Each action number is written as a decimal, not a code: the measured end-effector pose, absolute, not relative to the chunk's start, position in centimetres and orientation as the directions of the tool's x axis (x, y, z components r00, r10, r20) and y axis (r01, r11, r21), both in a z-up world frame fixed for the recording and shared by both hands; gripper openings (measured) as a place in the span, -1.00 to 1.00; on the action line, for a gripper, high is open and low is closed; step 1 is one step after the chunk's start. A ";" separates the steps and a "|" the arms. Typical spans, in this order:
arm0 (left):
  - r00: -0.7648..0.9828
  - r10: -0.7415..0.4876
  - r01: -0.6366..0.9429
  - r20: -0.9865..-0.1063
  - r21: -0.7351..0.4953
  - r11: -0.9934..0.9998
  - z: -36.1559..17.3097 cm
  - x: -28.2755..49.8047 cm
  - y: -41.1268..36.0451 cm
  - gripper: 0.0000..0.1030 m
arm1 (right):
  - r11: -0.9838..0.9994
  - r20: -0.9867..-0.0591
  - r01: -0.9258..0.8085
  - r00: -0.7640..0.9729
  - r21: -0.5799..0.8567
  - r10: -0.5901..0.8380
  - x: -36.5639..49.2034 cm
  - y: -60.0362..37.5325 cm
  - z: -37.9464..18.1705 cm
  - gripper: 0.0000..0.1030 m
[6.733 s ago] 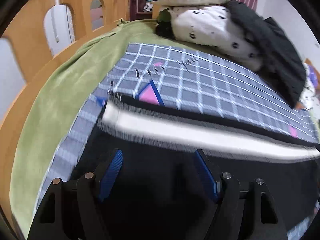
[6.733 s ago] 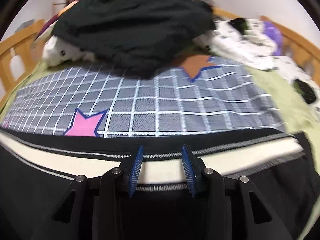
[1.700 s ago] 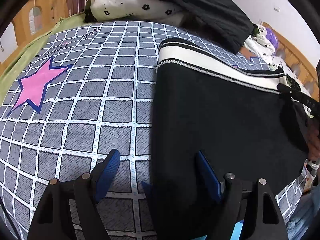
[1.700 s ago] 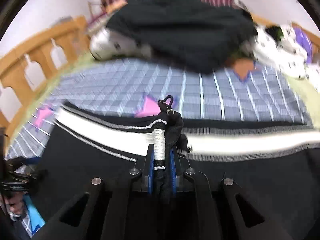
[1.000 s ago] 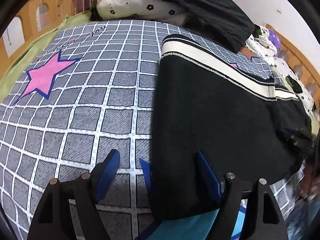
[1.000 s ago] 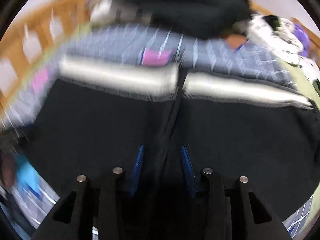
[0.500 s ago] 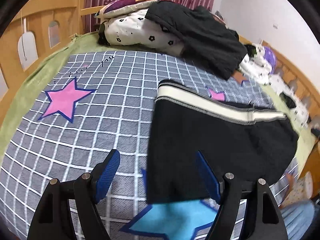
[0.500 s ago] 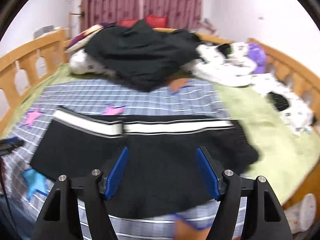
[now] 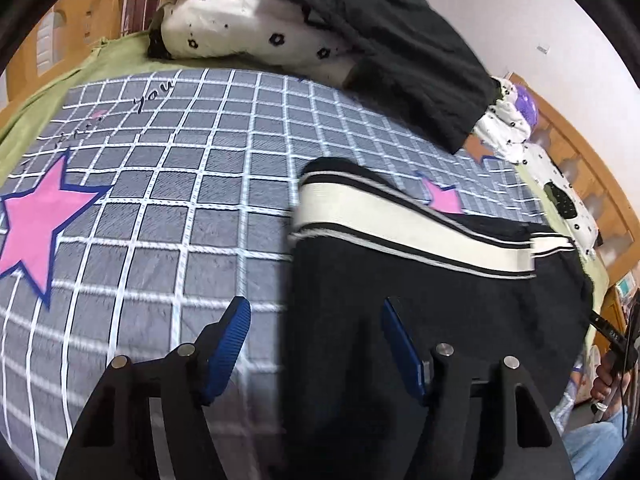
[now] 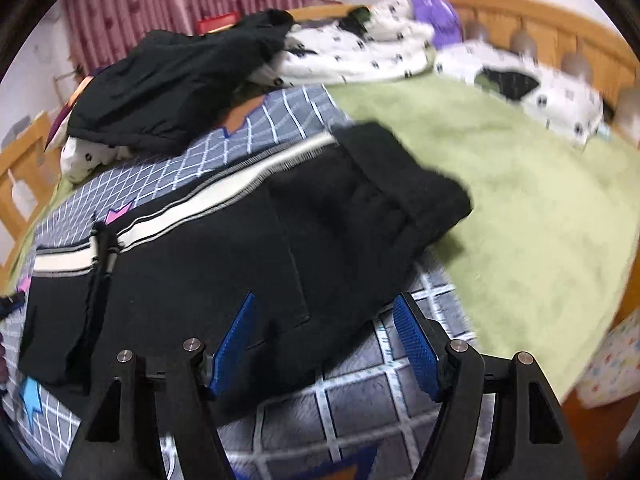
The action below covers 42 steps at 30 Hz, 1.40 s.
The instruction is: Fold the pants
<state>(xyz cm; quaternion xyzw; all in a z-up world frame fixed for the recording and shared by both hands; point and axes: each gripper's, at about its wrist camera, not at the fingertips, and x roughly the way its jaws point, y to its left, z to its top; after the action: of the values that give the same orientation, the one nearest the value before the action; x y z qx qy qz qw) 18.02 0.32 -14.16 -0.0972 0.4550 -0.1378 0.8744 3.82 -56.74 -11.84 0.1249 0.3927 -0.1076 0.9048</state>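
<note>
The black pants (image 9: 420, 288) with a cream side stripe (image 9: 400, 228) lie folded on the grey checked blanket (image 9: 180, 184). My left gripper (image 9: 316, 312) is open and empty, low over the pants' left edge. In the right wrist view the pants (image 10: 240, 248) lie across the blanket, and their right end bunches onto the green cover (image 10: 520, 184). My right gripper (image 10: 328, 320) is open and empty, just above the pants' near edge.
A pile of black clothes (image 9: 400, 56) and spotted white bedding (image 9: 256, 28) sits at the head of the bed. Wooden bed rails (image 10: 560, 36) run along the far side. More spotted bedding (image 10: 540, 92) lies on the green cover.
Both grippers have come back down close to the pants. The right gripper has swung right toward the bunched end. Both jaws stay open.
</note>
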 end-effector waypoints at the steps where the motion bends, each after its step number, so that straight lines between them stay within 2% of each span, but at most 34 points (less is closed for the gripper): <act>1: 0.528 -0.348 0.159 -0.775 -0.311 0.937 -14.8 18.7 0.5 0.25 | 0.942 -0.739 0.298 0.668 0.157 -0.088 4.4 -57.0 -12.5 0.36; 3: 0.471 -0.404 0.183 -0.784 -0.360 0.915 -16.4 20.1 0.7 0.25 | 0.936 -0.739 0.313 0.667 0.161 -0.096 5.6 -57.6 -13.7 0.37; 7: 0.463 -0.467 0.219 -0.754 -0.413 0.884 -16.9 21.3 0.2 0.25 | 0.912 -0.728 0.348 0.680 0.217 -0.087 8.0 -58.8 -15.1 0.35; 8: 0.458 -0.481 0.221 -0.748 -0.428 0.876 -16.9 21.4 0.1 -0.11 | 0.906 -0.722 0.355 0.687 0.233 -0.083 8.4 -59.0 -15.0 0.30; 9: 0.435 -0.518 0.227 -0.737 -0.467 0.855 -17.0 21.7 -0.3 -0.42 | 0.901 -0.720 0.367 0.687 0.231 -0.095 8.7 -59.0 -14.8 0.05; 10: 0.418 -0.537 0.218 -0.733 -0.493 0.842 -16.9 21.8 -0.6 -0.74 | 0.895 -0.718 0.394 0.683 0.208 -0.134 8.8 -58.9 -14.5 -0.47; 11: 0.431 -0.538 0.209 -0.724 -0.500 0.841 -16.4 21.6 -0.7 -0.80 | 0.895 -0.709 0.405 0.687 0.190 -0.160 8.9 -58.8 -14.1 -0.56; 12: 0.444 -0.535 0.209 -0.719 -0.498 0.842 -15.5 21.2 -0.9 -0.81 | 0.901 -0.683 0.394 0.709 0.181 -0.173 8.7 -58.2 -13.0 -0.69; 13: 0.460 -0.532 0.215 -0.711 -0.493 0.843 -14.5 21.0 -1.1 -0.81 | 0.907 -0.655 0.387 0.731 0.165 -0.192 8.4 -57.5 -11.8 -0.74; 16: 0.495 -0.560 0.235 -0.664 -0.518 0.823 -11.6 20.4 -0.7 -0.82 | 0.933 -0.582 0.350 0.778 0.085 -0.239 8.3 -53.9 -7.3 -0.77; 21: 0.528 -0.595 0.230 -0.606 -0.572 0.787 -7.5 19.2 3.0 -0.82 | 0.960 -0.466 0.272 0.859 0.070 -0.210 8.1 -47.6 0.8 -0.77; 24: 0.591 -0.542 0.209 -0.597 -0.535 0.818 -4.6 17.9 7.7 -0.82 | 0.978 -0.419 0.194 0.896 0.074 -0.146 7.7 -43.3 3.9 -0.77; 27: 0.617 -0.432 0.139 -0.658 -0.449 0.883 -3.1 16.8 12.9 -0.81 | 0.991 -0.402 0.093 0.914 0.098 -0.046 7.6 -39.4 5.1 -0.77; 30: 0.611 -0.345 0.081 -0.712 -0.378 0.922 -4.3 16.4 15.7 -0.80 | 0.988 -0.445 0.006 0.893 0.156 0.065 8.5 -37.1 3.4 -0.76; 32: 0.584 -0.290 0.051 -0.758 -0.322 0.945 -6.6 16.6 16.9 -0.79 | 0.992 -0.493 -0.029 0.865 0.125 0.088 9.5 -35.8 0.9 -0.74; 34: 0.545 -0.224 0.015 -0.808 -0.258 0.966 -10.2 16.9 17.3 -0.77 | 0.996 -0.602 -0.059 0.794 0.074 0.092 11.1 -34.8 -3.5 -0.72; 36: 0.541 -0.153 -0.034 -0.827 -0.203 0.979 -12.9 16.9 17.7 -0.54 | 1.000 -0.704 -0.015 0.710 -0.002 0.009 12.3 -34.8 -8.4 -0.71; 38: 0.549 -0.122 -0.103 -0.827 -0.211 0.972 -14.8 16.8 18.4 -0.19 | 0.999 -0.782 0.043 0.621 -0.028 -0.049 12.5 -36.4 -12.3 -0.63; 40: 0.547 -0.136 -0.137 -0.826 -0.249 0.959 -15.2 16.8 19.1 -0.19 | 0.992 -0.849 0.057 0.524 0.110 0.065 11.7 -38.9 -14.6 -0.49; 41: 0.549 -0.134 -0.129 -0.825 -0.242 0.962 -14.6 16.7 19.1 -0.19 | 0.984 -0.851 0.061 0.514 0.166 0.112 10.6 -39.9 -14.7 -0.49; 42: 0.560 -0.112 -0.129 -0.821 -0.219 0.967 -14.0 16.5 19.1 -0.16 | 0.982 -0.845 0.069 0.523 0.174 0.113 9.8 -40.5 -14.3 -0.37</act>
<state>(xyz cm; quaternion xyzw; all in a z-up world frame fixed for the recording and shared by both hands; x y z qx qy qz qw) 16.53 19.06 -13.99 -0.1281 0.4691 0.0049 0.8738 9.82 -40.50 -14.33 0.0930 0.4881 0.0127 0.8677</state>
